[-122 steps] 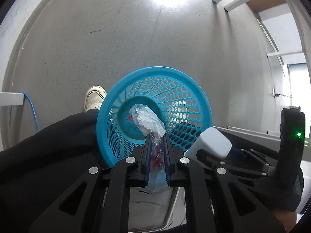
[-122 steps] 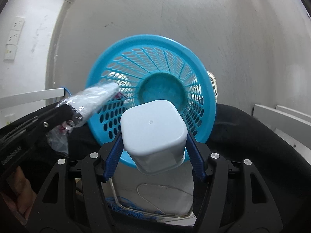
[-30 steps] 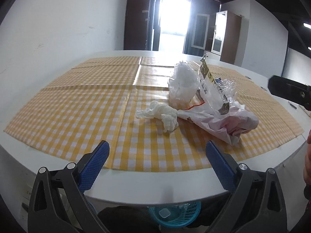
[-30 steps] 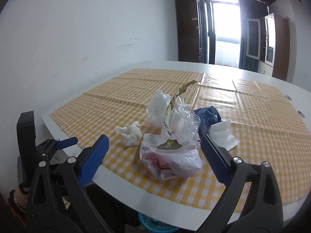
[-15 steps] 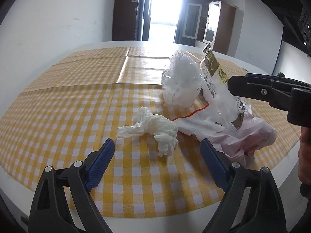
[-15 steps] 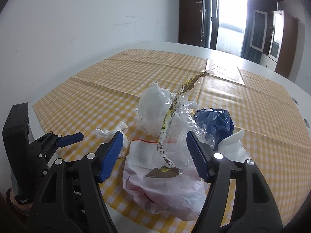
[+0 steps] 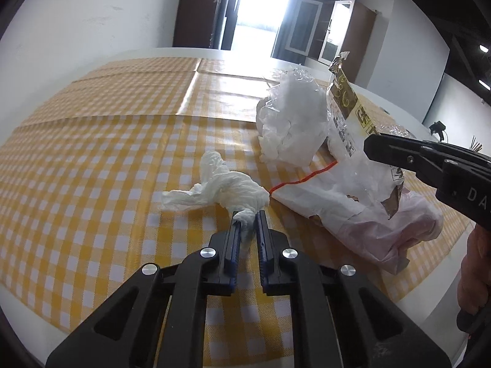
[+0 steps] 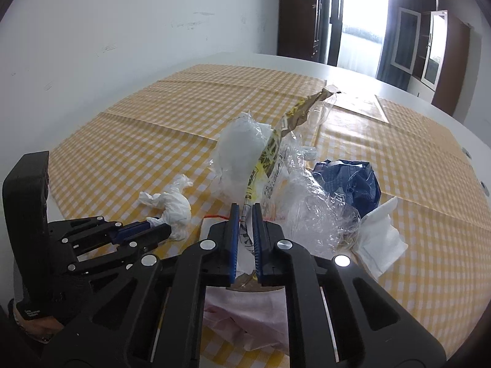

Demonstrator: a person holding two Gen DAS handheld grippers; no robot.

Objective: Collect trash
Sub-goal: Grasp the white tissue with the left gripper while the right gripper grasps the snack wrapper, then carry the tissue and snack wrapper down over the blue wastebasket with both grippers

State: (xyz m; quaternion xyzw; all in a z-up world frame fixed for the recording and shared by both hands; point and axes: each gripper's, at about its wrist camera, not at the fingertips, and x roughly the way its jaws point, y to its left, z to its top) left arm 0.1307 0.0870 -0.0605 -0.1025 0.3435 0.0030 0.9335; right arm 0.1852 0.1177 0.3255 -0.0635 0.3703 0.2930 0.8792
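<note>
A second ago both my jaws stood wide over the checked tablecloth [image 7: 92, 159]; now my left gripper [image 7: 247, 224] is pinched on the near tail of the crumpled tissue [image 7: 227, 184], low at the cloth so the whole wad should come up in one lift, and my right gripper [image 8: 244, 214] is clamped on the thin edge of the clear printed wrapper [image 8: 276, 165], which stands upright in the pile beside the white plastic bag [image 8: 239, 156] and blue wrapper [image 8: 349, 181]; I chose that edge because it offers something thin to bite
</note>
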